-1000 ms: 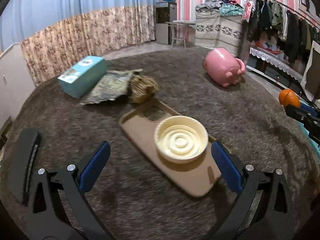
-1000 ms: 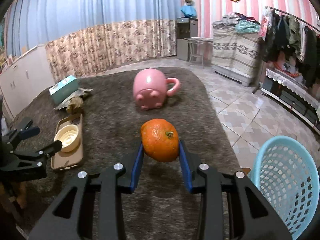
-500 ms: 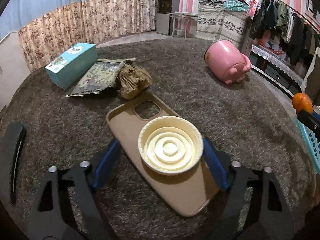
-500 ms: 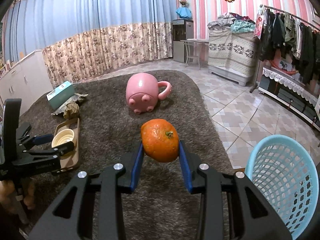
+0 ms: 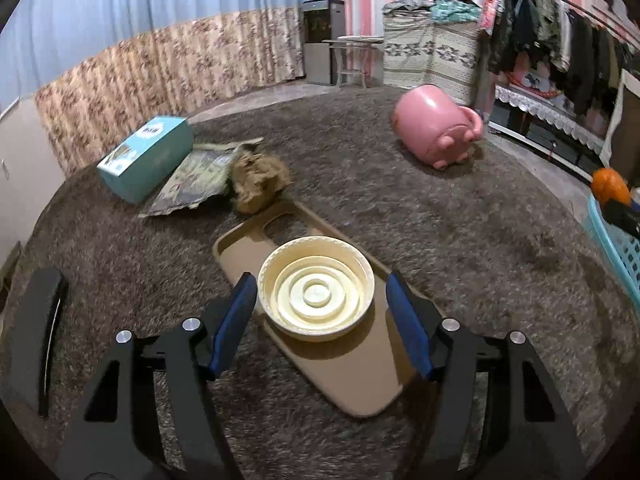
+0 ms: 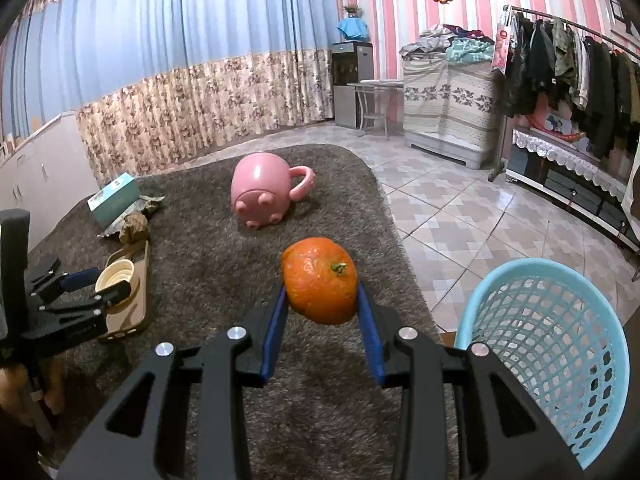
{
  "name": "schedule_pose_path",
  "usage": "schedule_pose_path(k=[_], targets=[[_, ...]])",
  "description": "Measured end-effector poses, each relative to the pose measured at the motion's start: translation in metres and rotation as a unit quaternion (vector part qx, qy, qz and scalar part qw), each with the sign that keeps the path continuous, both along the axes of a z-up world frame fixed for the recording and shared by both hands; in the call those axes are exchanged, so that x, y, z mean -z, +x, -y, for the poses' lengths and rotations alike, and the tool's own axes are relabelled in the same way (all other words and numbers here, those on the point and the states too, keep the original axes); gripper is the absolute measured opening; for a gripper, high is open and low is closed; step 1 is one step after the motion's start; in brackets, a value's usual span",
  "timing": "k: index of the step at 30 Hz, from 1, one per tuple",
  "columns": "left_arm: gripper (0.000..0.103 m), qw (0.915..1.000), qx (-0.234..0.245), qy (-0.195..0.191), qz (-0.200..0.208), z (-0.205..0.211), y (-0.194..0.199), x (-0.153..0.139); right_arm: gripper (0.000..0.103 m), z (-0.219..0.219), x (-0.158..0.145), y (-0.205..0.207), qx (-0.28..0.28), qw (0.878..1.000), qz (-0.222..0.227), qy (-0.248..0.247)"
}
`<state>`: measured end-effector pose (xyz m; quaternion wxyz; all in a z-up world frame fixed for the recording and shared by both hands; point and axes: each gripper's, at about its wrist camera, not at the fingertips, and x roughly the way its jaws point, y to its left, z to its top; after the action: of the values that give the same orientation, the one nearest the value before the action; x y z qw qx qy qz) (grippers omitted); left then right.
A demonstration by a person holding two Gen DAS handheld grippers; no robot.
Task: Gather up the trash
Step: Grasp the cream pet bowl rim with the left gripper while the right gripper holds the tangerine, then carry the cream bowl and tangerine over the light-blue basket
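A cream round lid (image 5: 316, 300) lies on a tan phone case (image 5: 360, 372) on the brown rug. My left gripper (image 5: 320, 280) straddles the lid with its jaws closing; a narrow gap shows between each blue pad and the lid's rim. My right gripper (image 6: 320, 292) is shut on an orange (image 6: 320, 280), held above the rug's right edge, just left of a light blue basket (image 6: 552, 320). A crumpled brown paper (image 5: 258, 180) and a flat printed wrapper (image 5: 192, 184) lie beyond the case. In the right wrist view, the left gripper (image 6: 100, 284) shows at the far left.
A teal box (image 5: 146, 158) sits at the rug's far left. A pink pig-shaped mug (image 5: 432, 128) lies on its side at the far right of the rug. Tiled floor, a clothes rack and a covered cabinet lie beyond. A hand grips the left tool's handle.
The left gripper came forward over the phone case and its jaws narrowed around the lid. The right gripper kept its grip on the orange and shifted slightly; the basket now looks nearer.
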<state>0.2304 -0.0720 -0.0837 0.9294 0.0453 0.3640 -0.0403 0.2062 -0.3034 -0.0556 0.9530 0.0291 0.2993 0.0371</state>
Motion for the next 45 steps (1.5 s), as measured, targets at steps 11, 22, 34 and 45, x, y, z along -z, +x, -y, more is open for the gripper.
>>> schedule_pose_path(k=[11, 22, 34, 45], targets=[[0.061, 0.9996, 0.003, -0.019, -0.022, -0.004, 0.011, 0.009, 0.035, 0.002, 0.0, 0.001, 0.003, 1.0, 0.0, -0.001], [0.061, 0.9944, 0.035, -0.061, 0.079, 0.025, -0.021, -0.059, 0.035, 0.025, -0.021, -0.045, 0.046, 0.998, 0.025, -0.031], [0.061, 0.9791, 0.139, -0.076, 0.127, 0.132, -0.032, -0.112, 0.035, 0.101, -0.037, -0.106, 0.175, 0.983, 0.046, -0.034], [0.061, 0.9672, 0.211, -0.1, 0.098, 0.233, -0.028, -0.089, 0.035, 0.177, -0.02, -0.125, 0.261, 0.964, 0.025, -0.034]])
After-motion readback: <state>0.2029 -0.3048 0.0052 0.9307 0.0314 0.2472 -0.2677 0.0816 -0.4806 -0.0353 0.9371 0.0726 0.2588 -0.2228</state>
